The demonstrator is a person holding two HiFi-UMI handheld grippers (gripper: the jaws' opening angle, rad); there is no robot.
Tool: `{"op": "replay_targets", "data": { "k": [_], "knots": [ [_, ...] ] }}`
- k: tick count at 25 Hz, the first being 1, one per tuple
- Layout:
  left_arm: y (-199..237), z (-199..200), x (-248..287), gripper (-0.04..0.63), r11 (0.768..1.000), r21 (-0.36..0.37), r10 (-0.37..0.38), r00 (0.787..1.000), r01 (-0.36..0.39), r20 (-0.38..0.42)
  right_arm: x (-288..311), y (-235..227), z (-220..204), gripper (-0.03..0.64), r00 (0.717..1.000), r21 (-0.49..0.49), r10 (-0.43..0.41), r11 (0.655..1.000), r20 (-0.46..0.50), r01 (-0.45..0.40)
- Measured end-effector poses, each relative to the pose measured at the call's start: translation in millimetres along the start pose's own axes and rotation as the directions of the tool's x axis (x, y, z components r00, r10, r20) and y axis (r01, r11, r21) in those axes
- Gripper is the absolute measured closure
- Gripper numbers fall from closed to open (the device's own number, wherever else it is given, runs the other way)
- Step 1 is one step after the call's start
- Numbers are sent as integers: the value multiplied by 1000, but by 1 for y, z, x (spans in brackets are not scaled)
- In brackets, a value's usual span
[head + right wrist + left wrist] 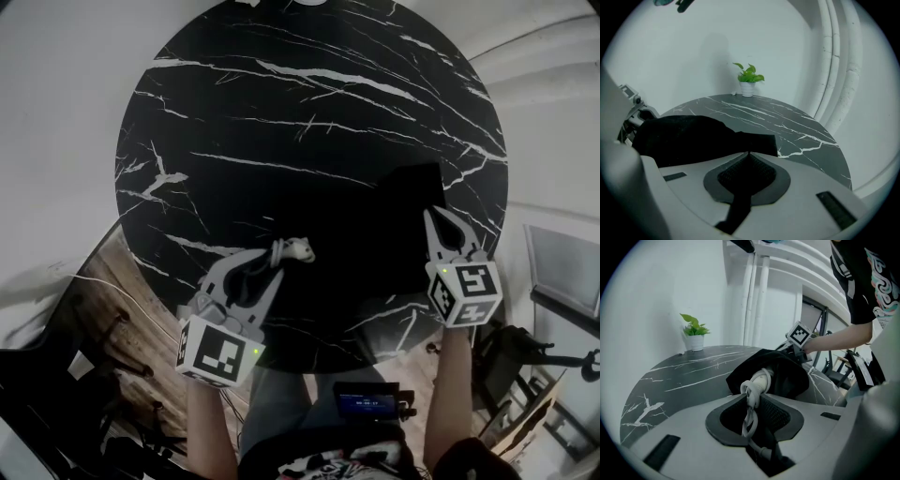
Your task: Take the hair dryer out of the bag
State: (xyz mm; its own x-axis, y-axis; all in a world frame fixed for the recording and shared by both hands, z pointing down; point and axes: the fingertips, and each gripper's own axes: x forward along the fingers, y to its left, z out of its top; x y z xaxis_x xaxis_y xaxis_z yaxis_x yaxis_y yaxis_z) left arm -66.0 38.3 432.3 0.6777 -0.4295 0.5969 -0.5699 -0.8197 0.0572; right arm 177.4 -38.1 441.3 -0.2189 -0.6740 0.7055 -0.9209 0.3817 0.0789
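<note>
A black bag (375, 225) lies on the round black marble table (309, 112), near its front edge. A bundled white cord (298, 249) sticks out of the bag's left-hand mouth. My left gripper (269, 253) is shut on that cord, and in the left gripper view the cord (757, 383) runs from the bag (787, 371) down between the jaws (752, 399). My right gripper (433, 216) is shut, with its tips at the bag's right end. In the right gripper view the closed tips (749, 154) touch the edge of the bag (684, 136). The dryer's body is hidden inside.
A small potted plant (749, 79) stands at the table's far edge, also in the left gripper view (695, 331). White pipes (834, 70) run up the wall behind. Dark stands and gear (553, 356) sit on the floor to the right of the table.
</note>
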Motion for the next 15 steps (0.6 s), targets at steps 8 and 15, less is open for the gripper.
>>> {"op": "replay_targets", "data": {
  "k": [8,15],
  "knots": [
    [1,-1,2,498,1000,7,-9,1000,9,8,-18,-27,4,564,994,191,39,980,104,-59],
    [1,1,1,497,1000,20,-19,1000,19,1,-11,-24,-30,483,996,218,90,972,-12,-85]
  ]
}}
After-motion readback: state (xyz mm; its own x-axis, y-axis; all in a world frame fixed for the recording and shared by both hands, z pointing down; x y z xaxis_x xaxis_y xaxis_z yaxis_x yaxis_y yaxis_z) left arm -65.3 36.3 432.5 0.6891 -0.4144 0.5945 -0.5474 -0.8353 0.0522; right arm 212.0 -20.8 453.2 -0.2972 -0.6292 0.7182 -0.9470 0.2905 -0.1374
